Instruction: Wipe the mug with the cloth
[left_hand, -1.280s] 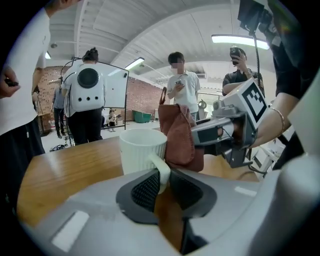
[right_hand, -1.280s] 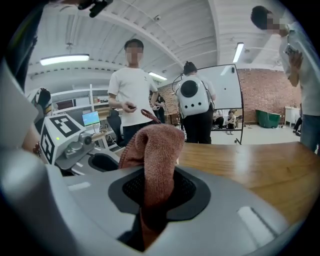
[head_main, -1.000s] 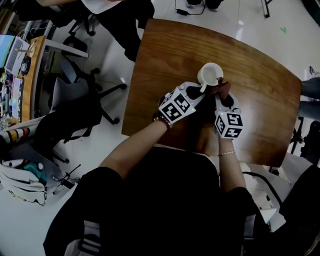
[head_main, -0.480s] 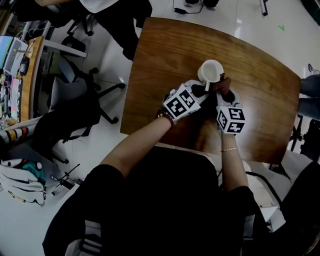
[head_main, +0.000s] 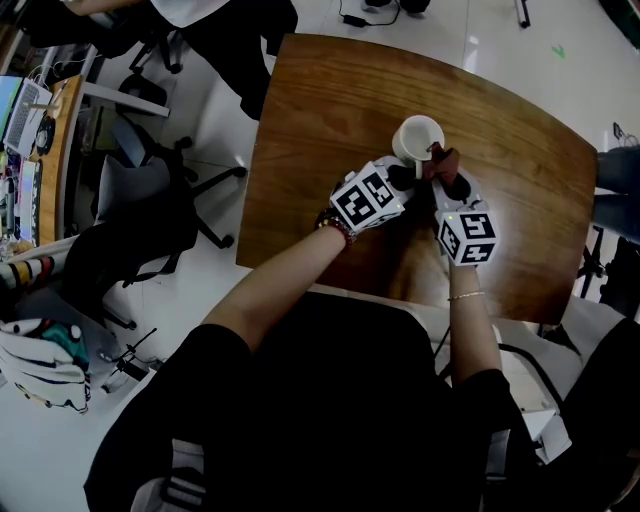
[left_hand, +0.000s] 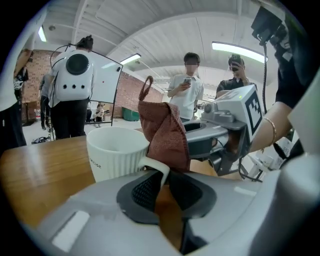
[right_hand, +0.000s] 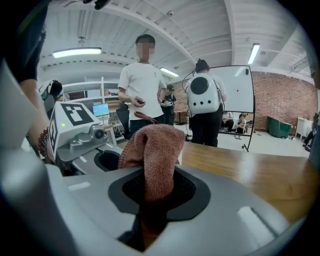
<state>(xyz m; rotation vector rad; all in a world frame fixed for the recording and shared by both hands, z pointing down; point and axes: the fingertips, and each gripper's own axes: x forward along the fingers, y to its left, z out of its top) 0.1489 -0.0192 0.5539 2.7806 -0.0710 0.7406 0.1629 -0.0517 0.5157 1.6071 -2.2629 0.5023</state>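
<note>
- A white ribbed mug (head_main: 418, 137) was seen standing upright on a brown wooden table (head_main: 330, 110), towards its far middle, with the mouth facing up.
- The left gripper (head_main: 403, 178) was brought up to the mug from the near left. In the left gripper view its jaws (left_hand: 162, 187) were clenched on the mug's handle (left_hand: 156, 167), which passed down between the two dark pads. The jaws had just been closing, with that handle between them.
- A reddish-brown cloth (right_hand: 152, 150) was pinched in the right gripper (right_hand: 155, 192). Its lower part was clamped between the pads, and the rest bulged up and forward out of the jaws.
- In the head view the right gripper (head_main: 447, 185) was placed just beside the left one, at the near right of the mug.
- The cloth (left_hand: 162, 132) was pressed against the side of the mug (left_hand: 116, 150) next to the handle and rose above the rim, with a small loop (left_hand: 146, 86) standing up at its top.
- A marker cube (head_main: 468, 237) with a small green light was carried on the right gripper.
- Several people were seen standing beyond the table in both gripper views, with a whiteboard (right_hand: 235, 92) behind one of them.
</note>
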